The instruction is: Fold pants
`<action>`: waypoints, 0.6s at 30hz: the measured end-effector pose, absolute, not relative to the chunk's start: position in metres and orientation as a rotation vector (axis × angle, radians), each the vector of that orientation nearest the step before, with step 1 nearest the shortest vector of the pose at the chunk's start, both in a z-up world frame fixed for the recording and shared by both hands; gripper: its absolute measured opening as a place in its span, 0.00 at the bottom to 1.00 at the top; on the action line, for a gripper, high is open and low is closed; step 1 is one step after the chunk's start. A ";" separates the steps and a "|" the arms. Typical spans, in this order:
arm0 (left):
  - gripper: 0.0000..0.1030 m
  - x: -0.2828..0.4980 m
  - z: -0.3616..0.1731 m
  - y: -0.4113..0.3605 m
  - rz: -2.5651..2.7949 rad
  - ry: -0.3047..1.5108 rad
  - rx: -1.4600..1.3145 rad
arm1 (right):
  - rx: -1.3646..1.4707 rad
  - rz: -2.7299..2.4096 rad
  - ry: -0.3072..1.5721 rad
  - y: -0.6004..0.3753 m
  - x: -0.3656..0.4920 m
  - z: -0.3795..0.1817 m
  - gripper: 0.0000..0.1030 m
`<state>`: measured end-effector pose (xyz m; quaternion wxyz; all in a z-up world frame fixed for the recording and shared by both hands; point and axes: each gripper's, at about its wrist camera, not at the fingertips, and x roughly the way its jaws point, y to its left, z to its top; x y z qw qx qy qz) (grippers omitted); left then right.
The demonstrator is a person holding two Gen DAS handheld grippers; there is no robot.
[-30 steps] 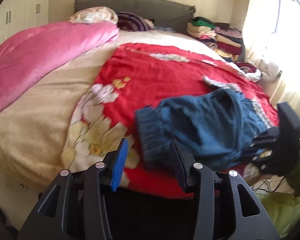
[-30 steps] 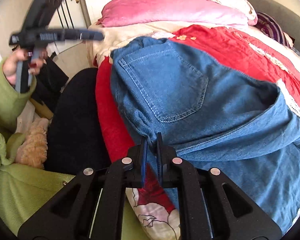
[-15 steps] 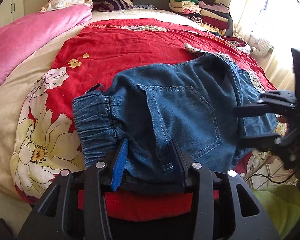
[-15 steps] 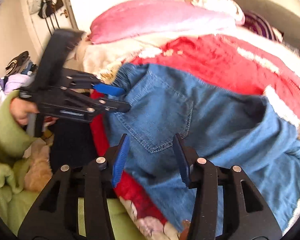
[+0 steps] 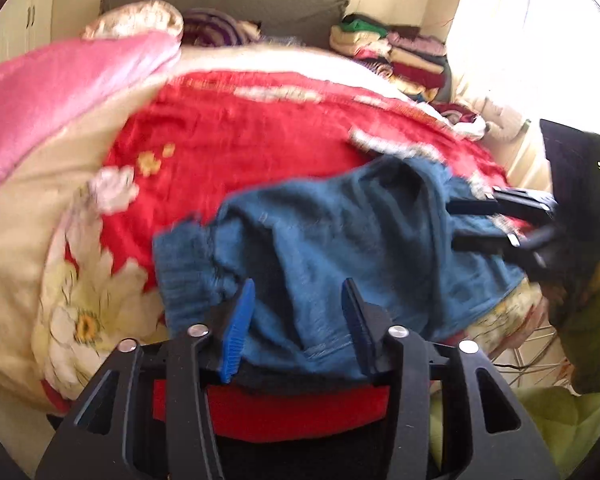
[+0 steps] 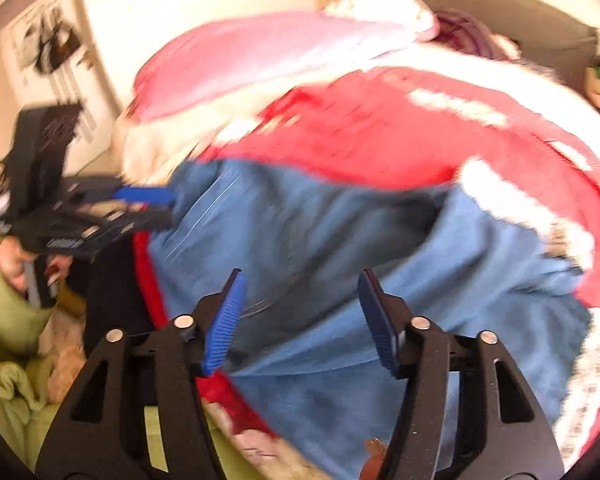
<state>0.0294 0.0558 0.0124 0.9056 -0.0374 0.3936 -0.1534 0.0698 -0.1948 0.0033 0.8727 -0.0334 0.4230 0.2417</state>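
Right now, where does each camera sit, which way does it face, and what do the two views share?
Left wrist: on the left gripper, looking along its parted fingers at the jeans on the red blanket, toward the headboard and window; the right gripper and a green sleeve show at right.
Right wrist: on the right gripper, jaws just opened, facing the wardrobe side; the left gripper and its hand show at left.
Shared: the jeans, the red blanket, the pink quilt.

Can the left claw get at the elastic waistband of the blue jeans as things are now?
Probably yes. The left claw, its jaws just opened wider, hovers over the blue jeans, and the elastic waistband lies uncovered beside its left finger. Nothing blocks the way.
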 end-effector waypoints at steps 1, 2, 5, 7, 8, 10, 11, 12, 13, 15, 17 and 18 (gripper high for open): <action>0.51 0.029 0.018 0.052 -0.326 0.803 -0.071 | -0.070 0.477 0.874 -0.201 0.073 0.009 0.55; 0.52 0.030 0.022 0.047 -0.334 0.799 -0.062 | -0.073 0.435 0.862 -0.210 0.080 0.015 0.55; 0.57 0.035 0.028 0.030 -0.378 0.804 -0.046 | -0.051 0.367 0.845 -0.232 0.103 0.026 0.61; 0.62 0.041 0.030 0.016 -0.438 0.815 -0.053 | -0.054 0.319 0.854 -0.242 0.119 0.029 0.64; 0.62 0.044 0.029 0.009 -0.468 0.825 -0.060 | -0.060 0.295 0.860 -0.247 0.125 0.028 0.65; 0.62 0.049 0.025 -0.009 -0.523 0.848 -0.054 | -0.068 0.268 0.880 -0.251 0.146 0.024 0.66; 0.62 0.051 0.023 -0.017 -0.544 0.861 -0.048 | -0.063 0.261 0.890 -0.254 0.157 0.021 0.66; 0.61 0.055 0.019 -0.028 -0.567 0.874 -0.044 | -0.055 0.254 0.914 -0.257 0.169 0.017 0.67; 0.59 0.057 0.017 -0.034 -0.579 0.883 -0.041 | -0.052 0.250 0.928 -0.256 0.179 0.016 0.67; 0.45 0.063 0.009 -0.050 -0.613 0.908 -0.036 | -0.053 0.234 0.968 -0.257 0.200 0.008 0.68; 0.38 0.067 0.002 -0.062 -0.638 0.928 -0.037 | -0.057 0.246 0.992 -0.252 0.214 0.001 0.68; 0.38 0.069 -0.002 -0.069 -0.651 0.938 -0.039 | -0.060 0.249 1.011 -0.247 0.224 -0.005 0.69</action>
